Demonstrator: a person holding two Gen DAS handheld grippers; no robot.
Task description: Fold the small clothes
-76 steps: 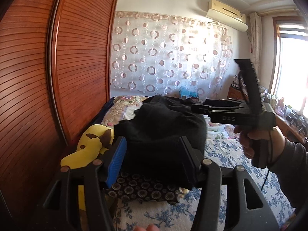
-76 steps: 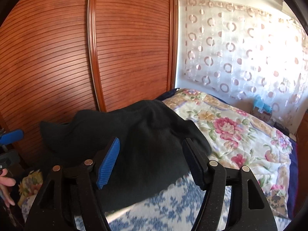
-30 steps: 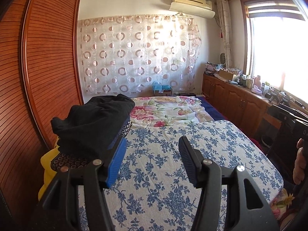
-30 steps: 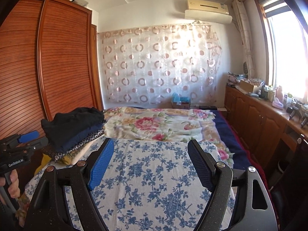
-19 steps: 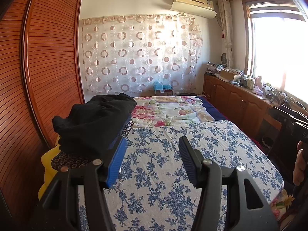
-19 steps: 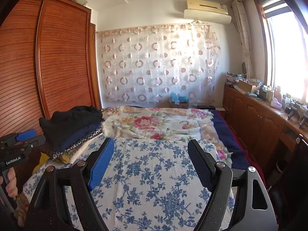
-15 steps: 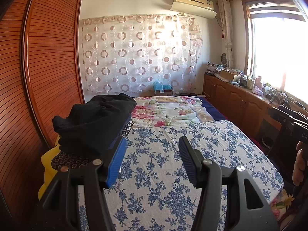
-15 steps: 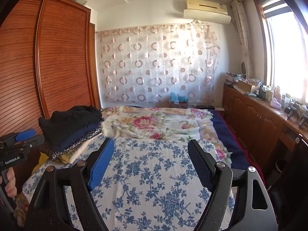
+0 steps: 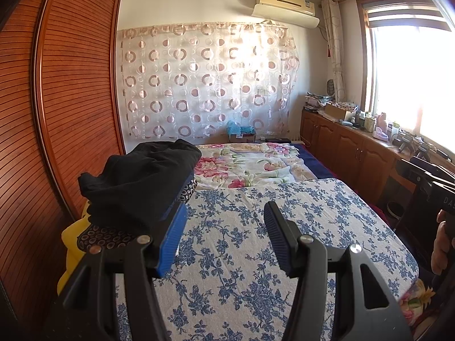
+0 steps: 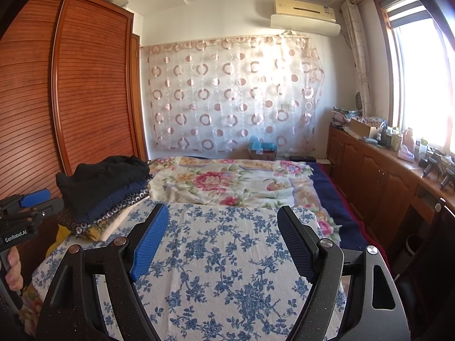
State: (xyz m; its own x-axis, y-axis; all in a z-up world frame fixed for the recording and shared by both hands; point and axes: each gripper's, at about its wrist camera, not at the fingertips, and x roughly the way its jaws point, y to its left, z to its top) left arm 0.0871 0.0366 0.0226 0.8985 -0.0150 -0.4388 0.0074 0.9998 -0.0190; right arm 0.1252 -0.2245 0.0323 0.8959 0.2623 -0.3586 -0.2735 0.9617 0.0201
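A folded black garment (image 9: 139, 176) lies on top of a stack of folded clothes (image 10: 105, 199) at the left side of the bed, by the wardrobe. My left gripper (image 9: 224, 227) is open and empty, held above the blue-flowered sheet (image 9: 256, 241), just right of the stack. My right gripper (image 10: 221, 233) is open and empty, above the same sheet (image 10: 221, 270), well right of the stack. The left gripper's body also shows at the left edge of the right wrist view (image 10: 25, 213).
A wooden slatted wardrobe (image 9: 57, 113) stands along the left. A rose-patterned quilt (image 10: 227, 182) covers the far half of the bed. Wooden cabinets (image 10: 384, 179) with clutter run along the right under a window. A yellow item (image 9: 71, 250) lies under the stack.
Both grippers have pulled back from the black garment, which now rests on the stack, and turned to face down the bed. In the last second they barely moved.
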